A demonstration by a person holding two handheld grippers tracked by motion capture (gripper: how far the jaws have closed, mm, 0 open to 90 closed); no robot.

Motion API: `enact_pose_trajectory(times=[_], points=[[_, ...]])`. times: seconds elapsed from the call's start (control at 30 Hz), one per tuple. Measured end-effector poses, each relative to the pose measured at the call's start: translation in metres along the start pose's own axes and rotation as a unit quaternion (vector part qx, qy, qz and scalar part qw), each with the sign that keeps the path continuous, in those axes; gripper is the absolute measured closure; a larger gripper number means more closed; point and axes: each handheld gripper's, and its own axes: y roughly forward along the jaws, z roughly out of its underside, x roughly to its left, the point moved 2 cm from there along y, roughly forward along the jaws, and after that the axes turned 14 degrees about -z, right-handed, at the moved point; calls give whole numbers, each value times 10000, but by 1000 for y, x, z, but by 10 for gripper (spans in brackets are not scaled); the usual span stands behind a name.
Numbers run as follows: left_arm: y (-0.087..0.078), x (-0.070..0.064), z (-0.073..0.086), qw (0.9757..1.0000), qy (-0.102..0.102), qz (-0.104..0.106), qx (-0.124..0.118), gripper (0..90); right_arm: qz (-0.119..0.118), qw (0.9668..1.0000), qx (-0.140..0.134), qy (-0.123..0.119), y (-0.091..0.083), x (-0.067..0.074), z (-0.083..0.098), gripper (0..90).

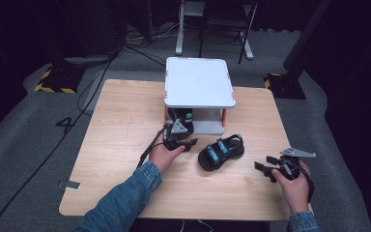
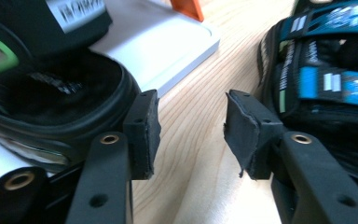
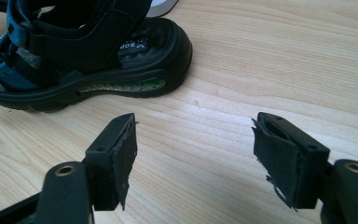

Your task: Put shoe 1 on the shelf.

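Over by the far edge of the worktop (image 1: 121, 121), a little white two-level rack (image 1: 200, 82) is sitting dead centre, and one black sandal (image 1: 182, 117) is lying on its lower shelf. The left gripper (image 1: 189, 143) is hovering right in front of that shelf, jaws parted with nothing between them; in the left gripper view (image 2: 191, 133) that shelved sandal (image 2: 51, 84) is showing just beside one jaw and the second one beside the other. That second sandal (image 1: 221, 152), black with blue straps, is lying on the bare wood near the middle of the worktop, just in front of the rack. The right gripper (image 1: 267, 166) is hanging near the right edge, jaws spread wide and empty, well apart from the sandal, which is filling the upper left of the right gripper view (image 3: 74, 51).
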Motion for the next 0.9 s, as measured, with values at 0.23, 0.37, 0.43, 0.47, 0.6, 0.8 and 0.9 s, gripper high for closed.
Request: enact_pose_trajectory(times=[0.23,0.37,0.43,0.47,0.6,0.8,0.9], points=[[-4,18,4,9978,63,-617,223,528,77,10000,-53,35,-7,-5,3,307],[-8,32,9,9977,-287,-571,232,525,49,10000,-28,50,-6,-4,3,307],[-9,32,9,9979,-217,-585,158,495,25,10000,-3,23,-4,-4,2,307],[-11,32,9,9980,-110,-613,73,465,16,10000,-5,-8,-2,-4,1,307],[-29,36,7,9971,-143,-750,-39,451,-3,10000,27,4,-1,-3,0,307],[-30,51,14,9945,-612,-844,62,607,-45,10000,37,17,4,-5,-1,307],[-17,51,15,9955,-559,-772,2,608,-73,9999,79,-30,8,-3,-1,307]])
